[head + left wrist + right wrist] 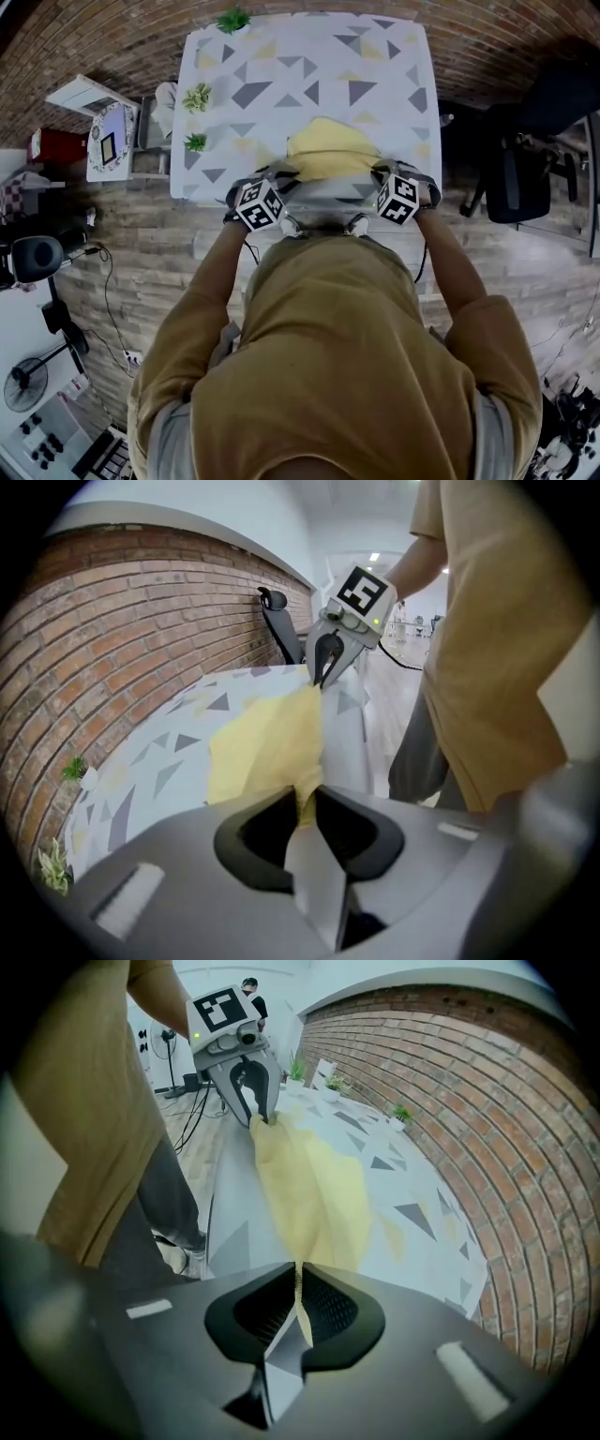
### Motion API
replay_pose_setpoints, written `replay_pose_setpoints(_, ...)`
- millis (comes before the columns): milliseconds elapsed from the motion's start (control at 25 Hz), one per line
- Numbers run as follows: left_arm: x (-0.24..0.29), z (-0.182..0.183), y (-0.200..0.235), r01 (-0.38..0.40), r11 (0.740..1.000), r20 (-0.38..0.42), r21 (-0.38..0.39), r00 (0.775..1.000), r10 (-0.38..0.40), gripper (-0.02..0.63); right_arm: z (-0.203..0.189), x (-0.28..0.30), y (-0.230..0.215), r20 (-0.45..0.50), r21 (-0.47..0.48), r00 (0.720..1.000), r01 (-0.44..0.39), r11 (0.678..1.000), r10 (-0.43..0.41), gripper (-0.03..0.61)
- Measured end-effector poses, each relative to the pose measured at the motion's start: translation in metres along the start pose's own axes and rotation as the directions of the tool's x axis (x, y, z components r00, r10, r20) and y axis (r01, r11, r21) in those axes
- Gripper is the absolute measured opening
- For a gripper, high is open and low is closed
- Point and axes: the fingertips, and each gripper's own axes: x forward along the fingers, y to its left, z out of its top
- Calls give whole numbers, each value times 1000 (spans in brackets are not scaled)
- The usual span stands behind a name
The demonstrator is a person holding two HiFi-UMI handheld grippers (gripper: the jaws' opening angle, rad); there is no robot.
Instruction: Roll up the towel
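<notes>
Both grippers are engaged on the towel [330, 150], which lies on the table [281, 56] at its near side. The left gripper [307, 801] has its jaws all but closed, with a bunched yellow corner pinched between the pads; the rest of the cloth spreads out ahead of the jaw tips. The right gripper [298, 1283] has its jaws shut tight on a thin fold of the opposite near corner, which runs edge-on down the slot between the pads. The near hem is raised off the table and stretches from one pair of jaws to the other, while the far part of the towel lies flat beyond them. No turn of cloth is visible anywhere, so the roll itself is judged not yet begun. The step in hand is the first pick-up of the near edge, which puts the task at an early stage. The next move calls for both grippers to carry the hem forward and over the flat cloth ahead of the jaws. They should travel evenly, so that the edge stays straight and lands square. The right hold looks slight and may slip under tension. A release and fresh grip will probably be needed to continue rolling.
</notes>
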Motion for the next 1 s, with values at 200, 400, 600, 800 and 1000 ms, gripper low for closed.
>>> replay_pose_setpoints(200, -7, 6, 2, -30, 999, 21, -36, 999, 31, 109, 8, -8, -11, 23, -31, 1000, 12, 999, -11, 25)
replay_pose_setpoints(400, -15, 10, 4, -33, 996, 40, -84, 999, 36, 109, 8, -14, -22, 37, -24, 999, 22, 999, -21, 23)
replay_pose_setpoints(600, -23, 13, 14, -28, 992, 68, -126, 997, 37, 109, 9, -19, -33, 46, -30, 999, 29, 999, -28, 23)
replay_pose_setpoints(800, -28, 16, 23, 13, 980, 112, -197, 994, 9, 109, 16, -20, -40, 60, -22, 998, 21, 1000, -19, 23)
replay_pose_setpoints(1000, -28, 18, 36, 102, 941, 207, -324, 978, -35, 109, 16, -19, -52, 54, -15, 999, 1, 1000, 0, 23)
